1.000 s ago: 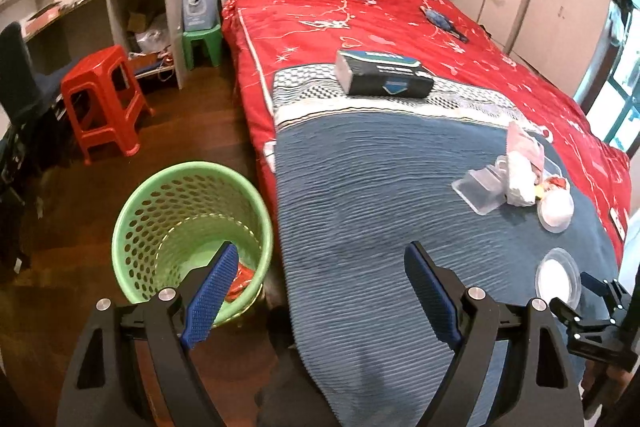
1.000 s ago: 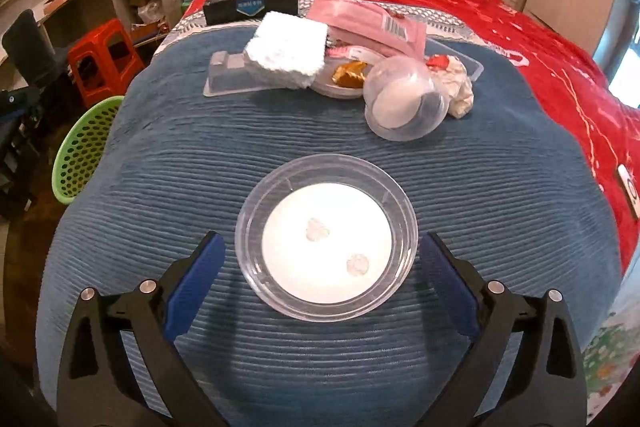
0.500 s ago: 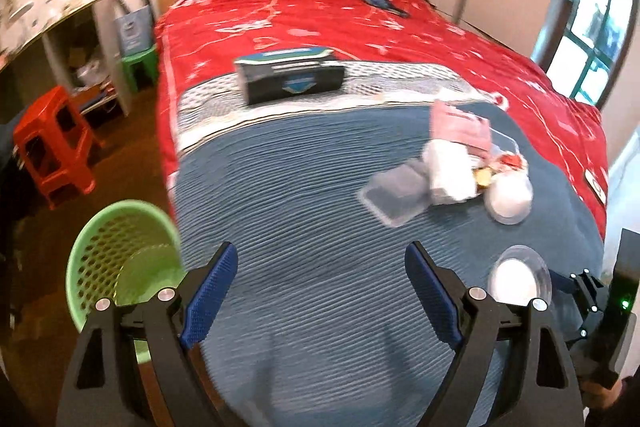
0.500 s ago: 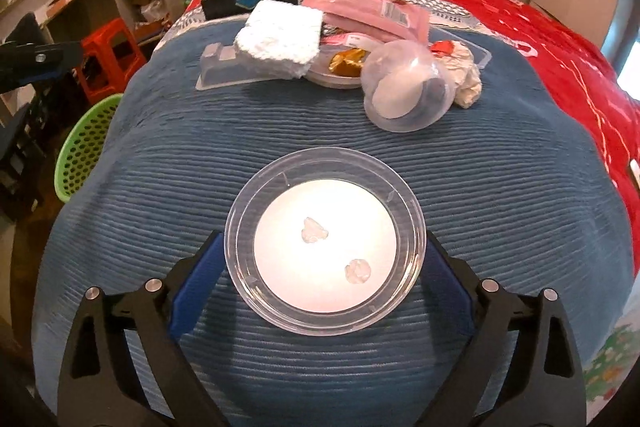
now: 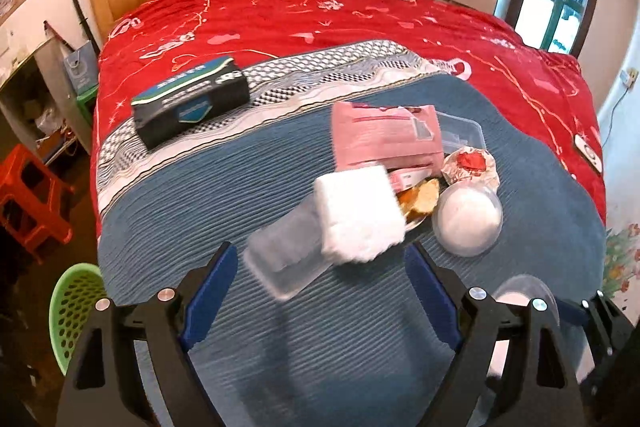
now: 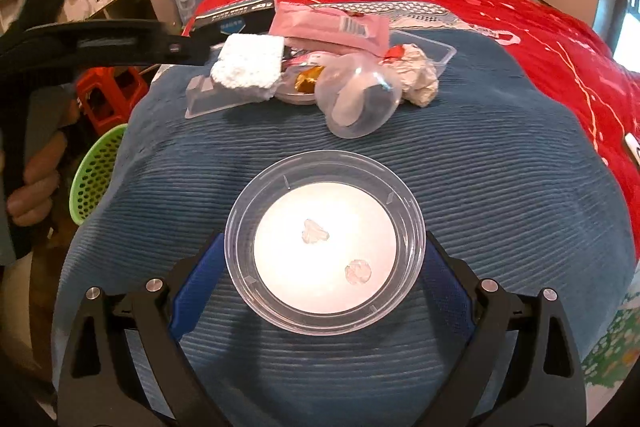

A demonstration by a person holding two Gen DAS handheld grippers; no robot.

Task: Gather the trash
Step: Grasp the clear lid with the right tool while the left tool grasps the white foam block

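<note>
Right gripper (image 6: 320, 279), fingers released, straddles the lid (image 6: 325, 242) on the near bed (image 6: 520, 167); left gripper (image 5: 320, 291), fingers released, faces the tray (image 5: 286, 261) left of the cup (image 5: 469, 217).

Two grippers are showing: the left gripper (image 5: 320, 291) and the right gripper (image 6: 320, 275). One round clear lid (image 6: 325, 242) is lying at 6 o'clock, carrying two small clear blobs (image 6: 315, 231). One clear cup (image 6: 359, 99) is lying at 12 o'clock. One white foam block (image 5: 359, 211), one clear rectangular tray (image 5: 286, 259), one pink packet (image 5: 386, 135), one crumpled wrapper (image 5: 472, 166) and one dark box (image 5: 191, 101) are sitting at 12 o'clock. One green basket (image 5: 74, 309) is standing at 9 o'clock. One red stool (image 5: 28, 197) is standing at 9 o'clock.
</note>
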